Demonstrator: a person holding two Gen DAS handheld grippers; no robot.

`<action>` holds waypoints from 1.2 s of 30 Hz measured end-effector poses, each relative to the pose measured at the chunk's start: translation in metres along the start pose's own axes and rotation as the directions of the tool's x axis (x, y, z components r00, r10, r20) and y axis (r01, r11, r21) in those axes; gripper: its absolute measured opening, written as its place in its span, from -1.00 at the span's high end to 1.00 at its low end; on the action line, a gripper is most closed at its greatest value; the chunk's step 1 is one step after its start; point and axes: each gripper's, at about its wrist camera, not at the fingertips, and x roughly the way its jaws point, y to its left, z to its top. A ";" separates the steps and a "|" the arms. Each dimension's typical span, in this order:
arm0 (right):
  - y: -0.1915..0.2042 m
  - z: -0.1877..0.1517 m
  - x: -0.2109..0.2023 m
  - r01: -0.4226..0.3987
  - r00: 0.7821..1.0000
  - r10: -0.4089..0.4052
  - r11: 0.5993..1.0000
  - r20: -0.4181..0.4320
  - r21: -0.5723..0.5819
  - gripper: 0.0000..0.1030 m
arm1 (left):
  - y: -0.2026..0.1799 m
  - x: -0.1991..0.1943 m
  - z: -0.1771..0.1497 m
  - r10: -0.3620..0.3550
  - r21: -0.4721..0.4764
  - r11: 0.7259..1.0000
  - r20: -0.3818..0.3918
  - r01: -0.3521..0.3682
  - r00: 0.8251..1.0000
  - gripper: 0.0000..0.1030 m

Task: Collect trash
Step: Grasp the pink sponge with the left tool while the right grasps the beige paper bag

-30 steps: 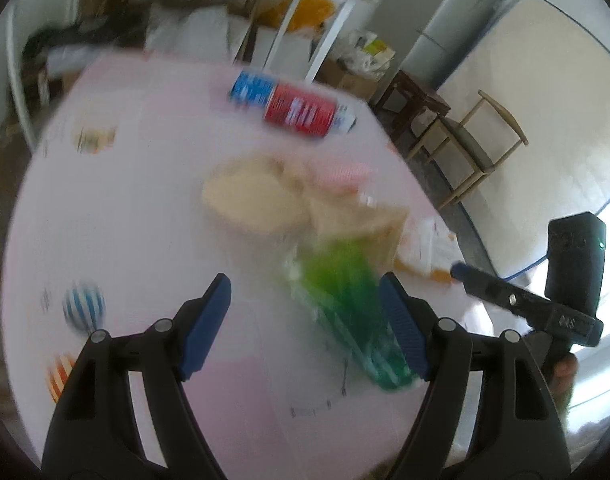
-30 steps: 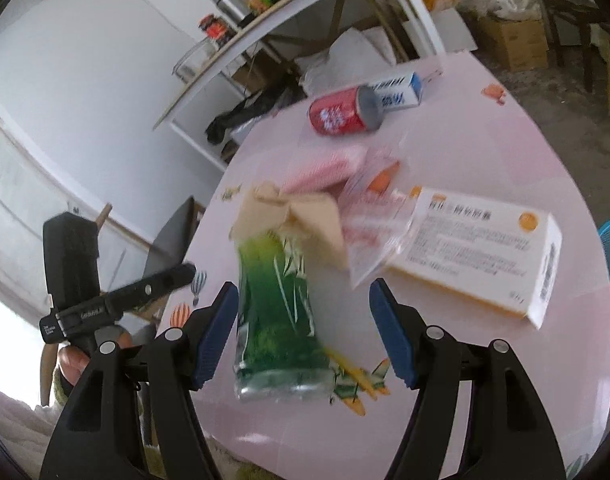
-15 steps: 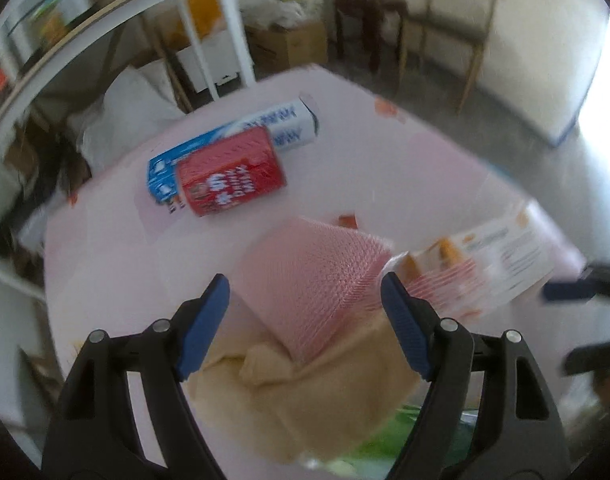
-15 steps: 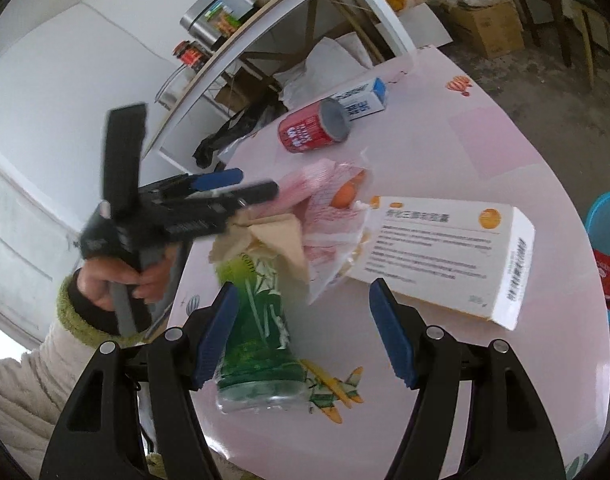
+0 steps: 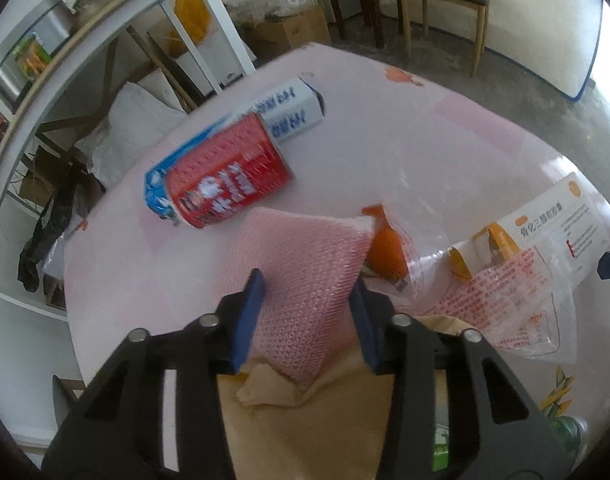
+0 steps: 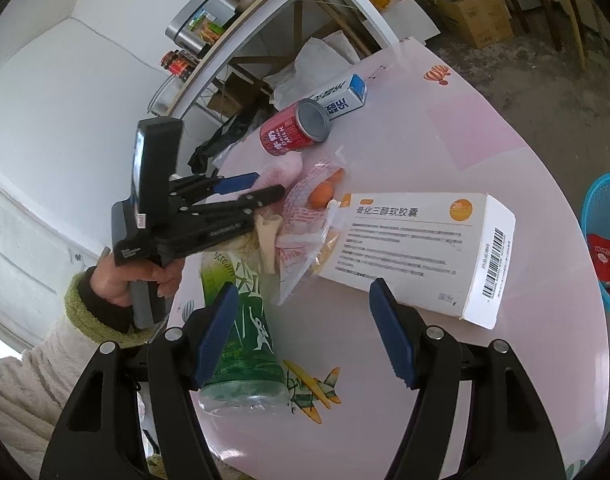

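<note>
The left gripper (image 5: 307,312) has its blue fingers (image 5: 249,316) pressed against both sides of a pink mesh pad (image 5: 305,272), so it is clamped on that pad near the middle of the pink counter (image 5: 445,128). The pad lies partly over a tan paper bag (image 5: 305,420) that spreads toward 6 o'clock beneath the gripper. At 11 o'clock from the pad, a red can (image 5: 229,180) lies on its side, touching a blue and white carton (image 5: 289,112) behind it. At 3 o'clock from the pad sits a clear printed plastic bag (image 5: 501,296) with something orange (image 5: 385,244) inside, and past it the open end of a white and orange medicine box (image 5: 545,232).

In the right wrist view, the right gripper (image 6: 305,332) hovers with its fingers (image 6: 389,340) spread wide and nothing between them. A green plastic bottle (image 6: 245,344) lies on the counter at 8 o'clock, its side just behind the left-hand finger; whether they touch is unclear. The medicine box (image 6: 417,248) lies flat at 1 o'clock. A blue basket (image 6: 603,240) stands on the floor off the counter edge at 3 o'clock.
</note>
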 end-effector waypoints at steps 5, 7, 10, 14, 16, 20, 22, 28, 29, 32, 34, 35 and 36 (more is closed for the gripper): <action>0.000 0.000 -0.001 0.005 1.000 -0.005 1.000 0.002 0.002 -0.29 | 0.031 -0.019 0.001 -0.004 -0.108 0.994 0.075 0.012 0.997 0.42; 0.000 -0.001 -0.002 0.009 1.000 -0.009 1.000 0.003 0.001 -0.29 | 0.053 -0.025 -0.003 -0.009 -0.192 0.981 0.113 0.031 0.994 0.46; 0.002 -0.001 -0.003 0.010 1.000 -0.010 1.000 0.004 0.000 -0.29 | 0.087 -0.036 -0.014 -0.022 -0.331 0.940 0.169 0.078 0.985 0.47; 0.009 0.000 -0.003 0.002 1.000 -0.002 1.000 0.003 -0.008 -0.29 | 0.121 -0.061 -0.039 0.013 -0.452 0.886 0.253 0.107 0.967 0.48; 0.013 0.002 -0.001 -0.010 1.000 0.010 1.000 -0.007 -0.004 -0.29 | 0.134 -0.075 -0.056 0.033 -0.505 0.855 0.281 0.118 0.959 0.48; 0.025 0.007 0.008 0.000 1.000 -0.001 1.000 -0.030 -0.021 -0.29 | 0.149 -0.093 -0.096 0.046 -0.588 0.795 0.302 0.148 0.952 0.48; 0.030 0.010 0.013 0.001 0.999 -0.002 1.000 -0.042 -0.026 -0.29 | 0.150 -0.097 -0.120 0.036 -0.622 0.766 0.293 0.162 0.956 0.48; 0.054 0.035 0.041 0.019 0.995 -0.023 0.999 -0.097 -0.037 -0.29 | 0.134 -0.095 -0.168 0.001 -0.671 0.719 0.262 0.181 0.965 0.48; 0.058 0.041 0.047 0.019 0.994 -0.023 0.999 -0.105 -0.042 -0.29 | 0.129 -0.094 -0.174 -0.007 -0.676 0.713 0.263 0.189 0.965 0.48; 0.068 0.058 0.067 0.040 0.989 -0.048 0.998 -0.140 -0.056 -0.31 | 0.116 -0.098 -0.186 -0.006 -0.679 0.707 0.276 0.199 0.961 0.48; 0.078 0.069 0.090 0.069 0.978 -0.083 0.994 -0.190 -0.081 -0.34 | 0.113 -0.101 -0.189 -0.001 -0.676 0.710 0.280 0.197 0.960 0.48; 0.082 0.072 0.100 0.081 0.972 -0.100 0.992 -0.213 -0.096 -0.34 | 0.111 -0.102 -0.191 -0.003 -0.676 0.708 0.284 0.203 0.959 0.48; 0.086 0.075 0.111 0.097 0.965 -0.122 0.989 -0.232 -0.116 -0.34 | 0.112 -0.102 -0.191 -0.006 -0.676 0.708 0.286 0.206 0.958 0.48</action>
